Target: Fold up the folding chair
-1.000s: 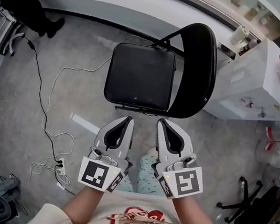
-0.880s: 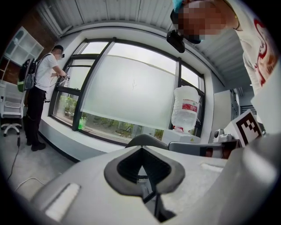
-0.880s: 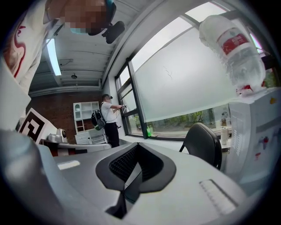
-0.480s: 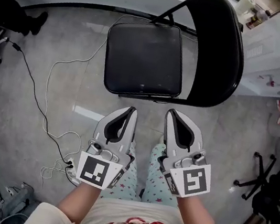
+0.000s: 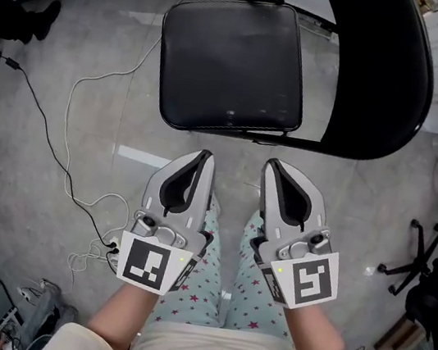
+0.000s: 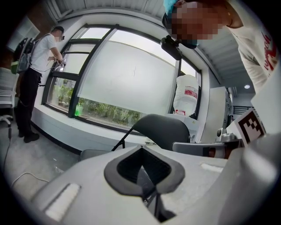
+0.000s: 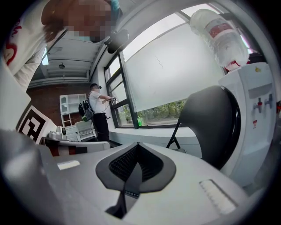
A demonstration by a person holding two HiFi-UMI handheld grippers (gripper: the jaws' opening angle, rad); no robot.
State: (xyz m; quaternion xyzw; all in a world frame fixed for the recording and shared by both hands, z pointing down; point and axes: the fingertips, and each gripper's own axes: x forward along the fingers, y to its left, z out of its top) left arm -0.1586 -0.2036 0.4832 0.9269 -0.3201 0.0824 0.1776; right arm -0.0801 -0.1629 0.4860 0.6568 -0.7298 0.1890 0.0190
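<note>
A grey floor [image 5: 63, 111] is filling the head view, and the folding chair [image 5: 303, 68] is standing open on it, straight ahead of the person and reaching off the top of the frame. Its backrest [image 5: 386, 73] is rising on the right side, with its width running away from the person, so the chair is facing left and the person is standing at its side. The flat black seat [image 5: 233, 64] is lying ahead and slightly left, its near edge just beyond both gripper tips but not touching them. The right gripper [image 5: 275, 168] is pointing forward with its jaws pressed together and nothing between them; it looks the nearer one to the backrest. The left gripper [image 5: 202, 159] is sitting just beside it, likewise closed and empty, aimed at the seat's near edge. A thin white cable [image 5: 70, 145] is trailing across the floor to the left.
</note>
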